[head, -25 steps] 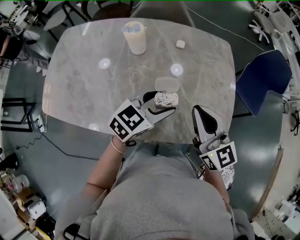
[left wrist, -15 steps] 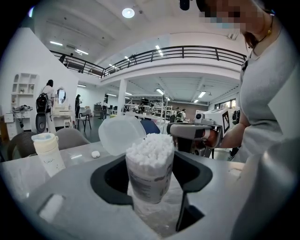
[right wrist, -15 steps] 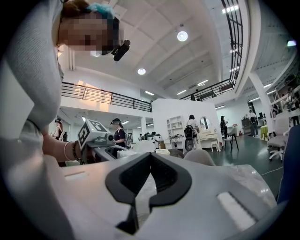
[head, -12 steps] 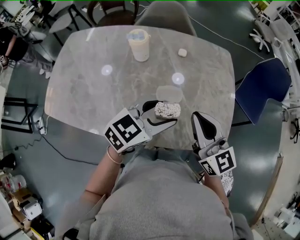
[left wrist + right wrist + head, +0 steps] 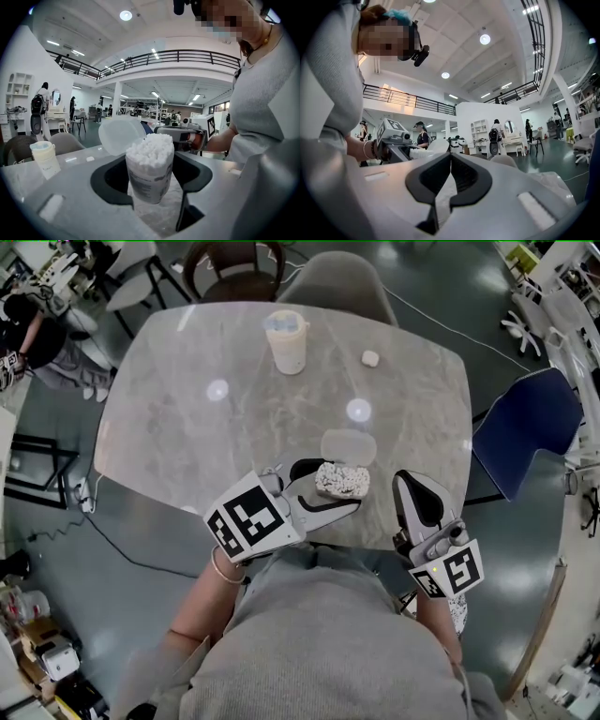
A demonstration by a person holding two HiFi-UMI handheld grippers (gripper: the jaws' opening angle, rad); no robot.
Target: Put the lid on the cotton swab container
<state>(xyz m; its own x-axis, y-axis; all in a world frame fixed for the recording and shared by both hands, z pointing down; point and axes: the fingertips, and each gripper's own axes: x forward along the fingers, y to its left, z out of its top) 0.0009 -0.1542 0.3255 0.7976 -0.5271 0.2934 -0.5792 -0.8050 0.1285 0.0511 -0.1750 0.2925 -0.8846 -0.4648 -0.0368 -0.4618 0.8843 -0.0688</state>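
My left gripper (image 5: 337, 486) is shut on the cotton swab container (image 5: 343, 480), a clear tub packed with white swabs (image 5: 151, 149), held upright over the table's near edge. Its translucent lid (image 5: 349, 446) stands tipped open at the tub's far rim; the left gripper view shows the lid (image 5: 119, 136) tilted behind the swabs, with the jaws pressing the tub's sides (image 5: 149, 176). My right gripper (image 5: 403, 480) is shut and empty, to the right of the tub and apart from it. In the right gripper view its tips (image 5: 450, 159) meet, and the left gripper's marker cube (image 5: 392, 130) shows beyond.
A marble table (image 5: 187, 427) carries a lidded cream cup (image 5: 287, 341) at the far side and a small white object (image 5: 369, 358) to its right. Grey chairs (image 5: 333, 277) stand behind the table, a blue chair (image 5: 525, 423) at right. People stand in the hall beyond.
The left gripper has lifted the container, its open lid going along, a little up and toward me. The right gripper has stayed where it was, still shut.
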